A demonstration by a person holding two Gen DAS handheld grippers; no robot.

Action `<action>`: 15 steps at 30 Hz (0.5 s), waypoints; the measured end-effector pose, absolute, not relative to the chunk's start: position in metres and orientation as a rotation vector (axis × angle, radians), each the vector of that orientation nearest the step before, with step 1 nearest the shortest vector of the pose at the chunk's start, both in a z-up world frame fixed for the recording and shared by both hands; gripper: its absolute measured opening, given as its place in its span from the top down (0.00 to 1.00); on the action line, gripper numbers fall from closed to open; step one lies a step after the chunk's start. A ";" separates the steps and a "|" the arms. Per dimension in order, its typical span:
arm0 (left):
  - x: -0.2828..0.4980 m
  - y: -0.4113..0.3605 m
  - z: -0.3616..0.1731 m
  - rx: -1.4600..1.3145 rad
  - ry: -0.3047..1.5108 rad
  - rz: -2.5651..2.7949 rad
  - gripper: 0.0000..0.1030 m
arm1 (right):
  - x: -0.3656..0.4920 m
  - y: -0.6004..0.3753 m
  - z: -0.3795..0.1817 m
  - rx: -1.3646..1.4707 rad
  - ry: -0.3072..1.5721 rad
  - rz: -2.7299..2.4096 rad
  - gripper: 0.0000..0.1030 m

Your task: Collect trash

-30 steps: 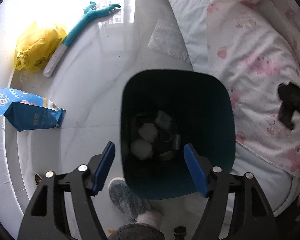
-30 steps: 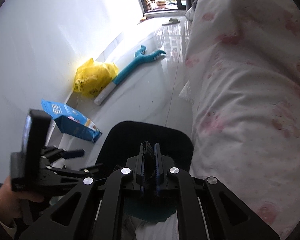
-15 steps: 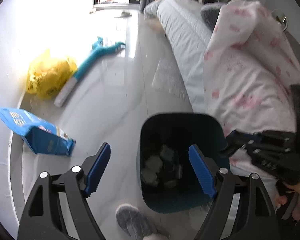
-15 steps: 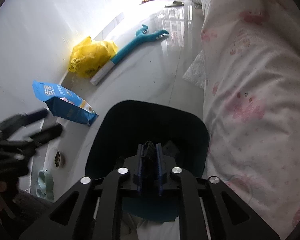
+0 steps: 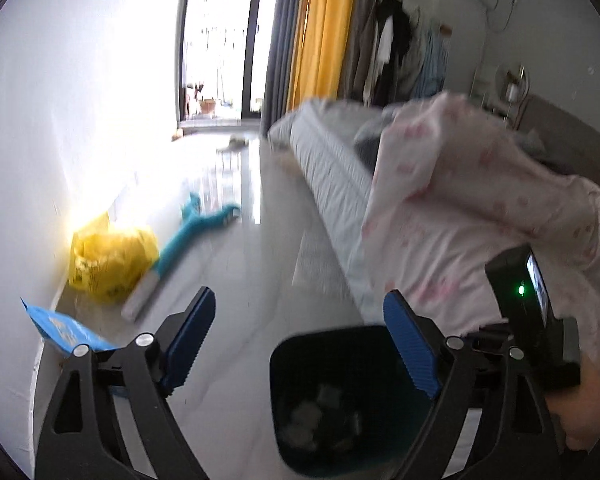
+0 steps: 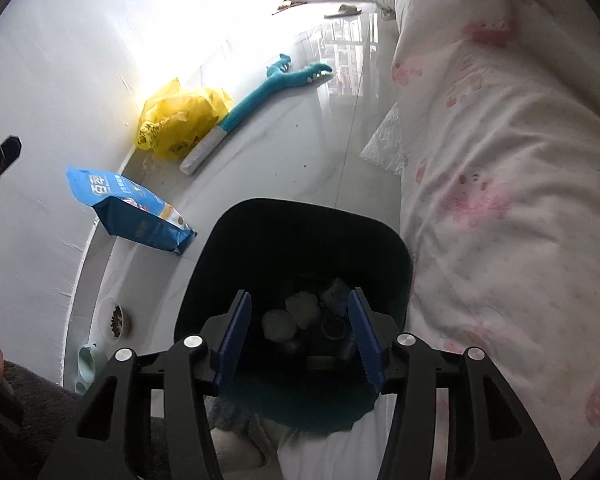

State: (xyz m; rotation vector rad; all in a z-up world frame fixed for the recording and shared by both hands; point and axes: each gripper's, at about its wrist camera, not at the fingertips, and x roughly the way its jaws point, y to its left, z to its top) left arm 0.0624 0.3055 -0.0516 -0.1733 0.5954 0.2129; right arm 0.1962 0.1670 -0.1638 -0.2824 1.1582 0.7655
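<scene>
A dark teal trash bin stands on the floor beside the bed, holding white crumpled wads and other small trash. My right gripper is open and empty right above the bin's mouth. My left gripper is open and empty, raised and tilted up toward the room; the bin shows low between its fingers. The right gripper's body shows at the right of the left wrist view.
A blue bag, a yellow plastic bag and a teal long toy lie along the white wall. A pink-patterned quilt covers the bed on the right. Pet bowls sit near the wall. A bubble-wrap sheet lies by the bed.
My right gripper has opened from shut, over the bin. My left gripper has lifted and tilted up away from the bin, still open.
</scene>
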 end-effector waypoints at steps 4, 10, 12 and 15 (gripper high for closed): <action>0.050 0.287 -0.037 -0.140 0.525 0.208 0.10 | 0.186 0.150 -0.138 -0.257 1.091 0.776 0.36; 0.031 0.253 -0.016 -0.131 0.451 0.150 0.08 | 0.164 0.110 -0.092 -0.218 0.957 0.771 0.21; 0.027 0.243 -0.010 -0.131 0.432 0.141 0.07 | 0.159 0.096 -0.079 -0.219 0.918 0.759 0.18; 0.022 0.222 0.001 -0.105 0.397 0.132 0.06 | 0.152 0.068 -0.058 -0.204 0.852 0.740 0.14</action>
